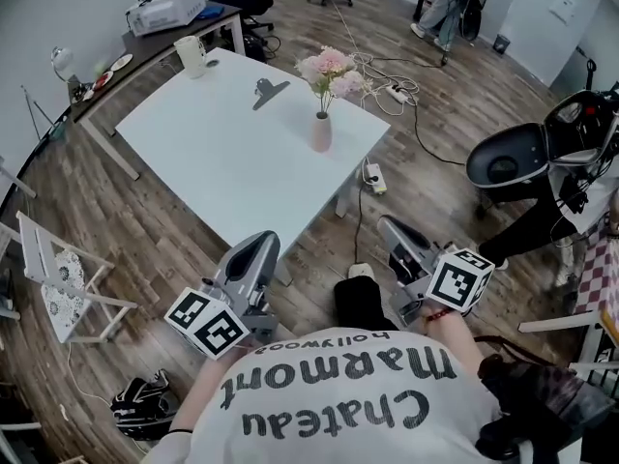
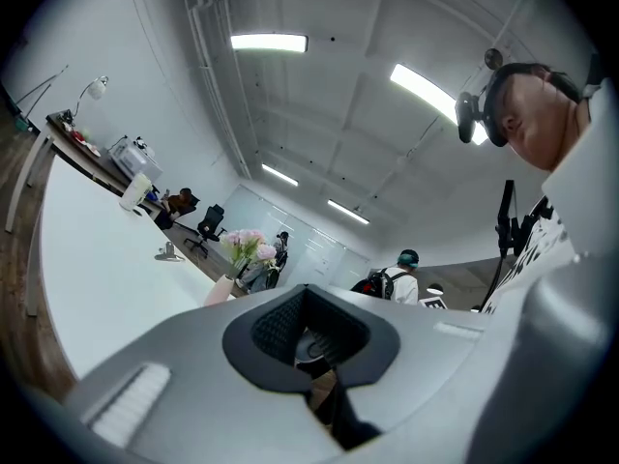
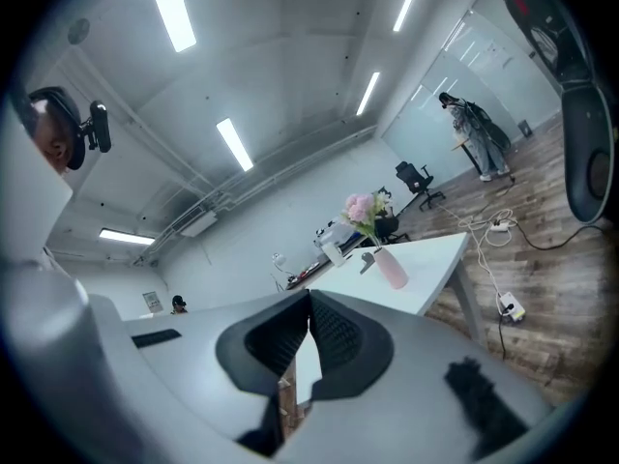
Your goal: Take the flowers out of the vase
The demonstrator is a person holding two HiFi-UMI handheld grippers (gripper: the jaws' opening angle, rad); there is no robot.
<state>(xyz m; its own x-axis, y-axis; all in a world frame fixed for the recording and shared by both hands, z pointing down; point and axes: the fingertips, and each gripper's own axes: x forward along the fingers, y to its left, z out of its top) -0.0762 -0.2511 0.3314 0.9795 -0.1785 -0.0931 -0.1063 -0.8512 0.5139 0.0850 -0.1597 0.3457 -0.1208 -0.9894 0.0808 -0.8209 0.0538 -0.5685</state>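
Note:
A pink vase (image 1: 320, 131) stands upright near the right side of the white table (image 1: 222, 162) and holds pink flowers (image 1: 331, 71). Both grippers hang off the table, close to the person's body, short of its near edge. My left gripper (image 1: 259, 242) and my right gripper (image 1: 389, 226) are both shut with nothing between their jaws, far from the vase. In the left gripper view the gripper (image 2: 308, 290) points level, with the flowers (image 2: 246, 246) small beyond it. The right gripper view shows the gripper (image 3: 309, 296) with the vase (image 3: 392, 269) and flowers (image 3: 363, 208) far ahead.
A white mug (image 1: 191, 56) and a metal clip (image 1: 270, 89) lie on the table's far part. A power strip (image 1: 375, 177) and cables lie on the wood floor at the right. A white chair (image 1: 58, 288) stands left, a black bag (image 1: 143, 406) lower left, and a black seat (image 1: 508, 162) right.

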